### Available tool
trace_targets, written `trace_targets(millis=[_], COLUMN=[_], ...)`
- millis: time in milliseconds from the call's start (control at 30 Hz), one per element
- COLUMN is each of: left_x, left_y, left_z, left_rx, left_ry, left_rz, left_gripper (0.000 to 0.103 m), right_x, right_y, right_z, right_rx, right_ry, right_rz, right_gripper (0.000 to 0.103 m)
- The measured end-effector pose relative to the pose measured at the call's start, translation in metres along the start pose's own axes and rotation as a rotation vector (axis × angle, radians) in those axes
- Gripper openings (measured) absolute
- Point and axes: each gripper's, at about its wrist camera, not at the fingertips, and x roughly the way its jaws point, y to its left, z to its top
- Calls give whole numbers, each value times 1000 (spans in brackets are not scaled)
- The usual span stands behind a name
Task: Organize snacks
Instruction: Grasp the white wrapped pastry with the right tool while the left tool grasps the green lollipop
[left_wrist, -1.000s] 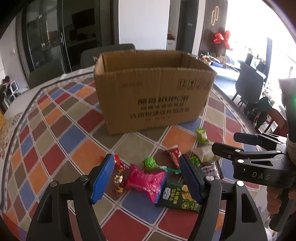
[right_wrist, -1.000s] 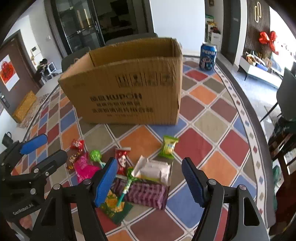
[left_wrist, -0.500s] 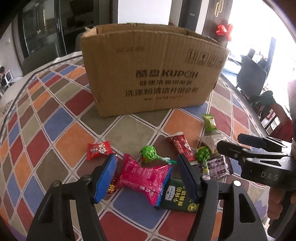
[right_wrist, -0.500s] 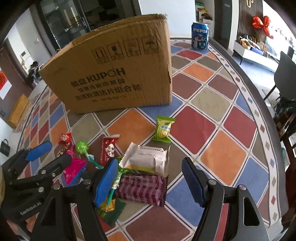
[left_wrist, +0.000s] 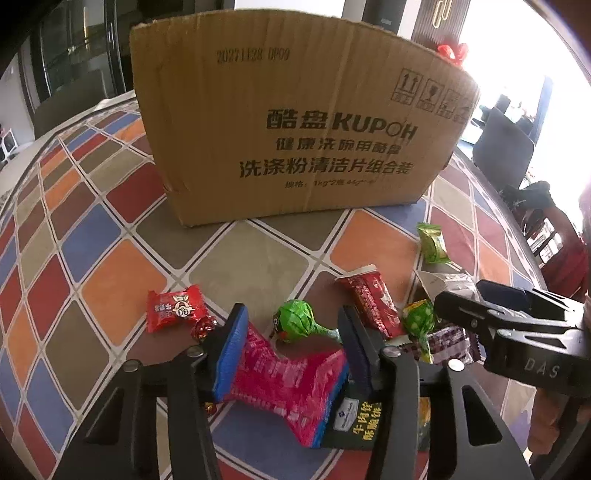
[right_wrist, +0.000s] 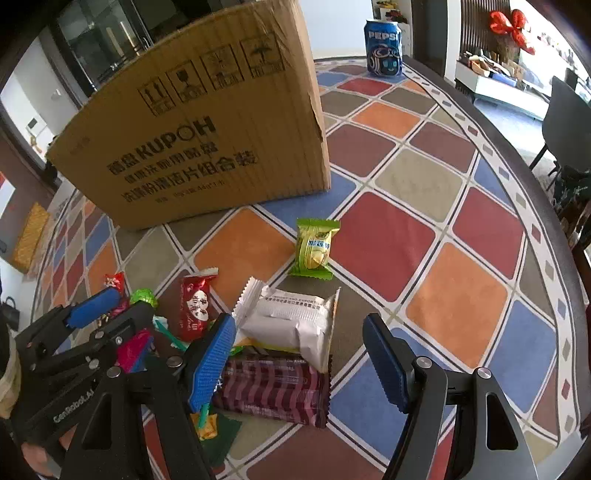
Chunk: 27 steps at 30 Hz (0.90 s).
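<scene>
The left gripper is seen closing on a pink snack packet, which is pinched into a waist between the blue pads; the packet lies on the patterned tablecloth, partly over a dark green packet. Just beyond the fingertips a green lollipop is laid, with a small red candy to its left and a red sachet to its right.

The right gripper is held wide open over a purple wavy-striped bar, which sits between the pads; contact with either pad cannot be confirmed. A white packet is propped against the far edge of the bar, and a light green packet is found farther off, alone on the cloth.

Behind the scattered snacks a large cardboard box marked KUPOH is stood on the table. A Pepsi can is placed well beyond the box's right corner.
</scene>
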Motion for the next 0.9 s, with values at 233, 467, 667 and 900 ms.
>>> trace_targets(millis=[233, 467, 667, 900], left_x=[9, 16, 11, -12], left_y=[-1, -2, -4, -6], left_z=[2, 2, 3, 6], left_rx=[4, 1, -8, -1], left_ry=[11, 17, 11, -39], left_rz=[-3, -6, -8, -11], left_gripper=[36, 25, 25, 25], right_x=[8, 8, 6, -4], right_y=[-1, 1, 3, 3], right_z=[1, 0, -1, -1], right_rx=[10, -9, -14, -10], right_ry=[11, 6, 5, -21], right_rz=[-1, -1, 5, 16], right_gripper=[71, 50, 48, 48])
